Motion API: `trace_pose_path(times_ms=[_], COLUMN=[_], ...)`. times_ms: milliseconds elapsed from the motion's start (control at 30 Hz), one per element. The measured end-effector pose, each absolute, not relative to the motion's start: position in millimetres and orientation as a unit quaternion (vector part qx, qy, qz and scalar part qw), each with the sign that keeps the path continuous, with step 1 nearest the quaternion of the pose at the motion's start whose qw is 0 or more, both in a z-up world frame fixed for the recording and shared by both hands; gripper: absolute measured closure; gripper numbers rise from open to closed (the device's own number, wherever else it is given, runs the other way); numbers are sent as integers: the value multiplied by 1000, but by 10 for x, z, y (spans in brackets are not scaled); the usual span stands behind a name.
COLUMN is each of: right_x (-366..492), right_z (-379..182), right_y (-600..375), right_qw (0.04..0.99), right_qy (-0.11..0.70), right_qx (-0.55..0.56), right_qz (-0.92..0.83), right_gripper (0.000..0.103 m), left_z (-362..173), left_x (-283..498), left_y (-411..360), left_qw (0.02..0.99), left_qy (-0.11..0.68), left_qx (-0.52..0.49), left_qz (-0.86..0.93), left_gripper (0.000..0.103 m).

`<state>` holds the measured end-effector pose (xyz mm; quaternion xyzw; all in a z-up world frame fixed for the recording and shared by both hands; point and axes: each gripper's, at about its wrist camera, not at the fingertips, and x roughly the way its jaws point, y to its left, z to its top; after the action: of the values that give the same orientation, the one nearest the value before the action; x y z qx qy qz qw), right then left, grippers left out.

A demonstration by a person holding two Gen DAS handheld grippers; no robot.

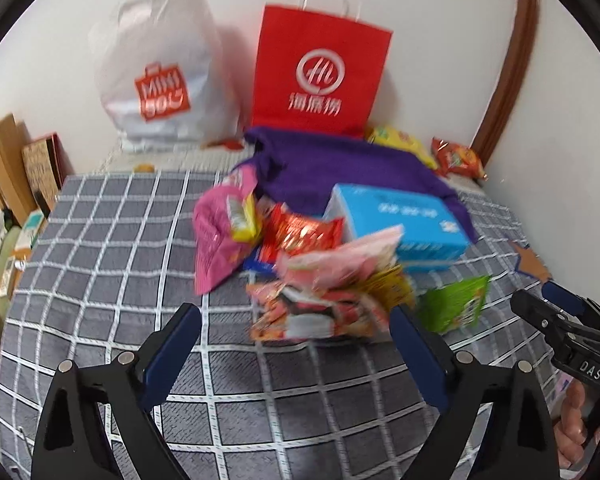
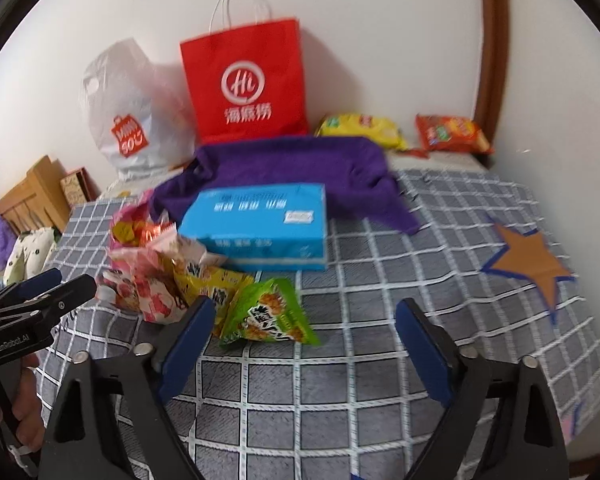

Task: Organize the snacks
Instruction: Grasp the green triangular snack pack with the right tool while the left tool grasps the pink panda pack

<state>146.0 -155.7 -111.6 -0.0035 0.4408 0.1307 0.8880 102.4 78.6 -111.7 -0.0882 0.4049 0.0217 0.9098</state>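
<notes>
We have both grippers wide open and empty over the checked bed [image 1: 112, 240], pointing down at the heap of snacks

Nearest us, the left gripper [image 1: 296, 334] faces the red-and-white packet [image 1: 300, 316], the closest piece of the heap — it lies just ahead, between the lines of the two fingers but beyond their tips, nothing touching. Its long axis runs across our view, left to right, so the jaws as they stand would have to span its length

The right gripper [image 2: 306, 330] has the green packet [image 2: 270, 314] just ahead, left of centre, close to the left finger [image 2: 190, 336] and tilted on the bed. It sits apart from the heap at its right edge, so we judge the right hand the nearer one for it, with a small shift left needed to centre it

Farther on, the yellow packet [image 2: 216, 284] and pink packets [image 1: 220, 232] crowd beside the blue box [image 2: 260, 224], which lies with its long side across, partly on the purple cloth [image 2: 300, 160]. At the wall stand the red bag [image 2: 246, 84] and white bag [image 1: 160, 64] — likely destinations, though we cannot tell which
</notes>
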Motion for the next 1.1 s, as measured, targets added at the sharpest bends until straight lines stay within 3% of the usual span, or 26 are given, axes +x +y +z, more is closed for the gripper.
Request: trace_pose_path(times_ms=[333, 500, 667, 867, 1100], right_x=[1694, 1745, 1742, 1755, 1828], right_z=[-1644, -1838, -1816, -1792, -1891], right_y=[-1301, -1282, -1290, -1437, -1583], right_qw=[860, 857, 863, 878, 867], right_qy=[484, 488, 476, 459, 477], right_qx=[8, 32, 18, -25, 14], right_qz=[158, 162, 169, 132, 144], right_gripper=[17, 25, 33, 33, 32], left_z=[-1406, -1473, -1390, -1330, -1525], left_x=[1052, 1030, 1047, 1284, 1367], left_y=[1065, 1101, 1058, 937, 920], left_qw=[896, 894, 897, 899, 886], left_qy=[425, 428, 418, 418, 445], left_qx=[-126, -136, -142, -128, -133], left_qz=[23, 6, -17, -18, -5], left_gripper=[11, 11, 11, 11, 11])
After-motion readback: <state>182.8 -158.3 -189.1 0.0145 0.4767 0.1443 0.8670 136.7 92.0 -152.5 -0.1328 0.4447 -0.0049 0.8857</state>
